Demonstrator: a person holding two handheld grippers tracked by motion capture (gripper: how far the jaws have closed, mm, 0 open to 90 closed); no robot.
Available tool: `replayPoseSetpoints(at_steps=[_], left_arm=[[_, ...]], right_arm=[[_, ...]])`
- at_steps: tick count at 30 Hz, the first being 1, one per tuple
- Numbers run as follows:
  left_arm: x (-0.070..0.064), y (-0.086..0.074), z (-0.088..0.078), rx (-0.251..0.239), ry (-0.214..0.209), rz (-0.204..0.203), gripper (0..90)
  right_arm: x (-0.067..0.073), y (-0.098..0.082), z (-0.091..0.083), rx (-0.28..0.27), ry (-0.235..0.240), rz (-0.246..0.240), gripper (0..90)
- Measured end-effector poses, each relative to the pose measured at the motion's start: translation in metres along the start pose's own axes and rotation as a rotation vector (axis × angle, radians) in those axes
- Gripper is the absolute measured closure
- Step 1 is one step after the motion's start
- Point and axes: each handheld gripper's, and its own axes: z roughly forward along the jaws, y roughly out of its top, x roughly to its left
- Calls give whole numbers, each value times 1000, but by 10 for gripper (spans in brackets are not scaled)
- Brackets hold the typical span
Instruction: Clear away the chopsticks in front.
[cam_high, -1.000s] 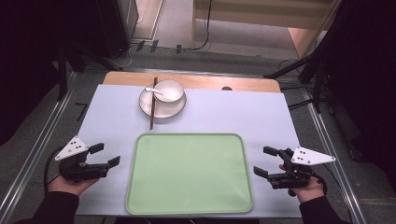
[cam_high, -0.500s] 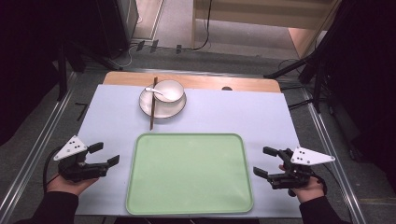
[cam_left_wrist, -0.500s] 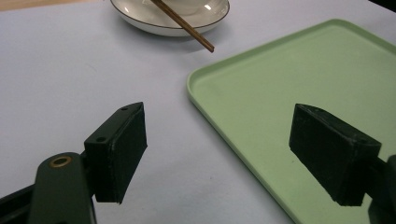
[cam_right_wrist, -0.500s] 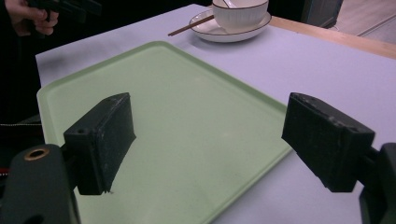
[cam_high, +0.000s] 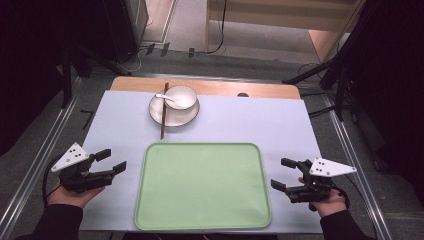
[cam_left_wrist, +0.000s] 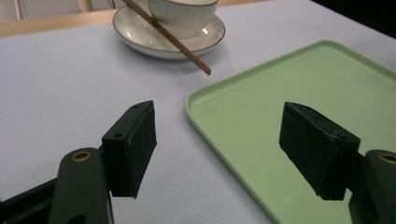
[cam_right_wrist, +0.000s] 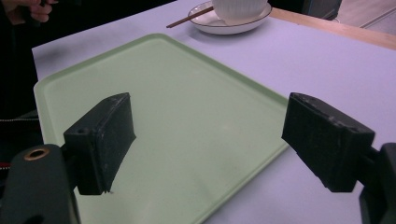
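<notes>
High view: left tongs (cam_high: 111, 161) and right tongs (cam_high: 282, 173) both wide, empty, flanking green tray (cam_high: 202, 186) on bench (cam_high: 260, 122). Bowl (cam_high: 180, 96) on saucer (cam_high: 173, 113), spoon (cam_high: 165, 97) inside, chopsticks (cam_high: 164, 110) across rim, beyond tray, well apart from tongs.

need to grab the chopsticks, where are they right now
In the high view the chopsticks lie across the left rim of the saucer, beside the bowl, beyond the green tray.

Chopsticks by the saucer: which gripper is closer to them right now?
Left. The left gripper sits below-left of the chopsticks, beside the tray; the right gripper lies across the tray, farther off.
</notes>
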Motion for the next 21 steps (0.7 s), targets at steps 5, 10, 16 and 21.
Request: replayPoseSetpoints(at_steps=[5, 10, 16, 21], left_arm=[[0, 6, -2, -29, -3, 4, 302], [3, 13, 1, 24, -24, -61, 315], [4, 32, 8, 63, -10, -60, 324], [6, 54, 18, 94, -6, -43, 332]], right_arm=[[0, 0, 0, 5, 1, 1, 169], [0, 0, 0, 2, -4, 3, 169], [-1, -1, 0, 3, -11, 3, 169], [0, 0, -1, 3, -11, -1, 169]])
